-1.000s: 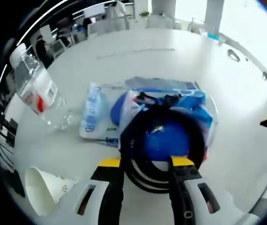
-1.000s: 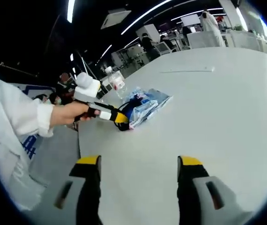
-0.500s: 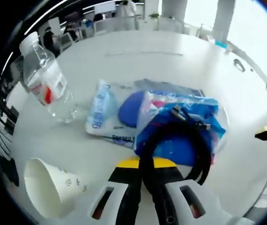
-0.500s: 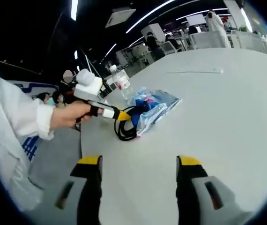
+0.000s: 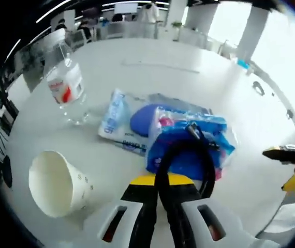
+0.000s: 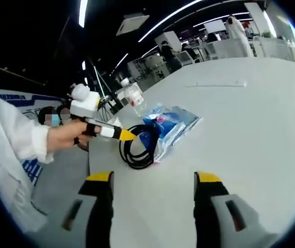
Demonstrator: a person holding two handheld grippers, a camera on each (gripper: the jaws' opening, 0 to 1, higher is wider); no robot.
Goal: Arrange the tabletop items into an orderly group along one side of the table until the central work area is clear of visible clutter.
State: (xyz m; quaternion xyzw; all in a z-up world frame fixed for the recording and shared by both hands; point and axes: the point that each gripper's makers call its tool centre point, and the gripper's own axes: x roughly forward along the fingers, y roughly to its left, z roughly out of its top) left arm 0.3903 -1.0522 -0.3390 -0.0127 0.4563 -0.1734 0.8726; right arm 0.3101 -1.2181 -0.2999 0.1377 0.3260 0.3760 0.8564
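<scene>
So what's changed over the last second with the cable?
The left claw closed on the black cable coil and drew it off the blue packets toward the table edge. The right claw is open as before; bottle and paper cup haven't moved.

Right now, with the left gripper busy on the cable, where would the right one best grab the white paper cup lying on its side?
Probably the rim of the white paper cup. It lies tipped on the white table, open mouth facing the left gripper view and narrower base pointing away. Come in from the mouth side, one jaw inside and one outside the thin wall. The right gripper stands open.
</scene>
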